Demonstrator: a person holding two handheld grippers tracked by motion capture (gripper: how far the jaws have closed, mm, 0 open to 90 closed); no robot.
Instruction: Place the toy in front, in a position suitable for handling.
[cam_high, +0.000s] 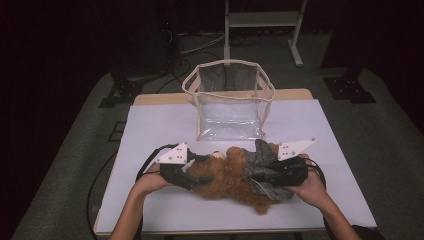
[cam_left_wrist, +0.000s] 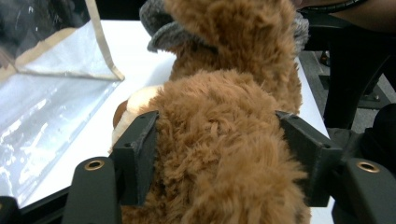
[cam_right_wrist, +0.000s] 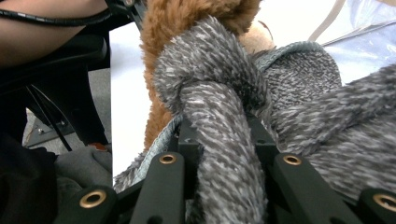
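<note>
Where floor runs dark, white table (cam_high: 310, 125) under clear bag (cam_high: 229, 100).

The plush toy (cam_left_wrist: 224, 140) ran off the left gripper view's top edge (head hidden, face unreadable).

Plush toy (cam_high: 230, 175) lies across the near middle of the white table (cam_high: 160, 125), blocking the straight path between the two grippers; left gripper (cam_high: 192, 176) is at its brown end, right gripper (cam_high: 260, 172) at its grey knit garment (cam_high: 262, 162), so both ends are taken up. Clear bag (cam_high: 230, 100) stands upright behind the toy, open at top, just beyond it with a narrow strip of bare table between. Wide free table left and right of the bag and along the far corners. Near edge in front of the toy is a thin free strip, crossed by both forearms. Cables trail off the table's left and right sides.
</note>
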